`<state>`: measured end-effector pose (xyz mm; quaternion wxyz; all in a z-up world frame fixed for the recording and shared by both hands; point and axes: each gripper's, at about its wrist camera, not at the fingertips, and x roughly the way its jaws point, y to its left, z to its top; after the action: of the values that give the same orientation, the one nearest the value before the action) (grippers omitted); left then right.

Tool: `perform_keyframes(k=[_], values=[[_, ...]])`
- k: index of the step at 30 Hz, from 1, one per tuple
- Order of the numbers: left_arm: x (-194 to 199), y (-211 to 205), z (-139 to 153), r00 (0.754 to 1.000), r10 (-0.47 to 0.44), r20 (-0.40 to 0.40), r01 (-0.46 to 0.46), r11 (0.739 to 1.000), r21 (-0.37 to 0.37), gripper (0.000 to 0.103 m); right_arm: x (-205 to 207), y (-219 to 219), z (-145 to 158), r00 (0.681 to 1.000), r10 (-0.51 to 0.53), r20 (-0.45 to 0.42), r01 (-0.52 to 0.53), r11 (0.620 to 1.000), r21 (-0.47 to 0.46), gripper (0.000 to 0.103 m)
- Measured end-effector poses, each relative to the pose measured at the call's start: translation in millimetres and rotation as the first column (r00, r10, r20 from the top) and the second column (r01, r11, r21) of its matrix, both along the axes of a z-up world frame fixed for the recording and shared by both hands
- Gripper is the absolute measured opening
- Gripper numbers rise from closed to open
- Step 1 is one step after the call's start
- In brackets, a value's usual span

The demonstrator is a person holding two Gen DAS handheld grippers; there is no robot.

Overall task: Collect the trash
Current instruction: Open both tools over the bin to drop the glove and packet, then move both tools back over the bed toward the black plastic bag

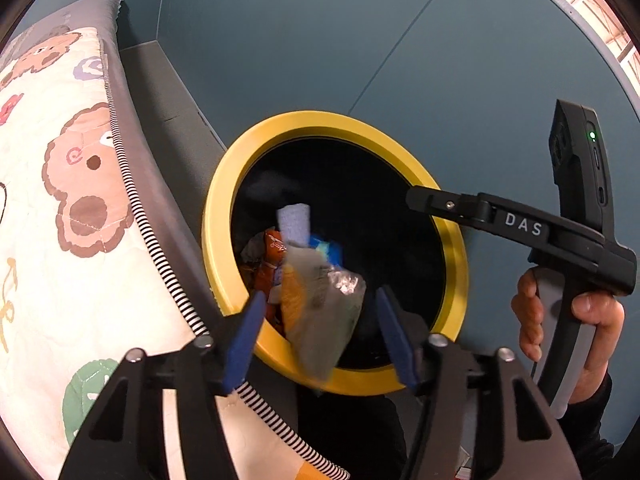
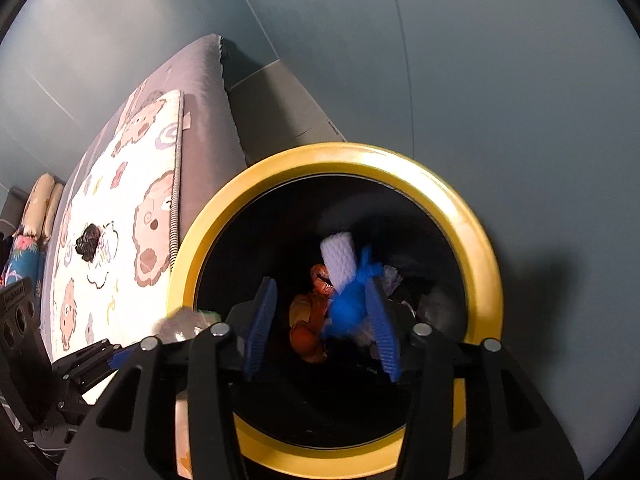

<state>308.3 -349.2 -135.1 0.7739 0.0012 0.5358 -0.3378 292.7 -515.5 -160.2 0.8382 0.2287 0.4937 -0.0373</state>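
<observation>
left wrist: above bin (image 1: 454, 240), near | right wrist: closer | shared: bin

Bin (image 2: 476, 248): yellow rim, black inside. Both grippers: black frames, blue finger pads (image 1: 244, 340). Falling wrapper (image 1: 320, 304): silver-grey with an orange patch. In the bin: pale lavender sponge (image 2: 338, 258), blue crumpled bag (image 2: 352, 300), orange-brown packet (image 2: 308, 312). Blanket (image 1: 60, 208): cream, brown bear print, green patch, black-and-white striped trim, grey border. Wall (image 1: 320, 40): teal-grey. Right gripper's handle (image 1: 568, 344): grey.

A glossy yellow plastic bin rim (image 2: 476, 216) is shining at frame center; a crinkly foil-like wrapper (image 1: 324, 304) is glinting; quilted cloth bedcover (image 1: 52, 240) is lying left.
</observation>
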Motion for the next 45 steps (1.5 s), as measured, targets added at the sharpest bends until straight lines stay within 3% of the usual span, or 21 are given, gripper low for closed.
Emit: perform_keyframes(k=[10,24,35,45], values=[[2,26,-3,0.997,0.072,-0.031,-0.073,0.997,-0.014,0.076,-3,2,0,1.0,-0.015,-0.007,0.015,1.0,0.009,0.054],[21,102,-8,0.976,0.215,-0.038,-0.215,0.977,0.011,0.083,20,47,-7,0.996,0.07,-0.053,-0.065,0.994,0.09,0.071],[43,194,-9,0.928,0.372,-0.013,-0.371,0.928,0.027,0.084,74,120,-5,0.98,0.192,-0.06,-0.181,0.972,0.151,0.072],[79,301,-11,0.855,0.518,0.032,-0.518,0.85,0.093,0.084,149,216,4,0.939,0.339,-0.061,-0.316,0.919,0.237,0.072]])
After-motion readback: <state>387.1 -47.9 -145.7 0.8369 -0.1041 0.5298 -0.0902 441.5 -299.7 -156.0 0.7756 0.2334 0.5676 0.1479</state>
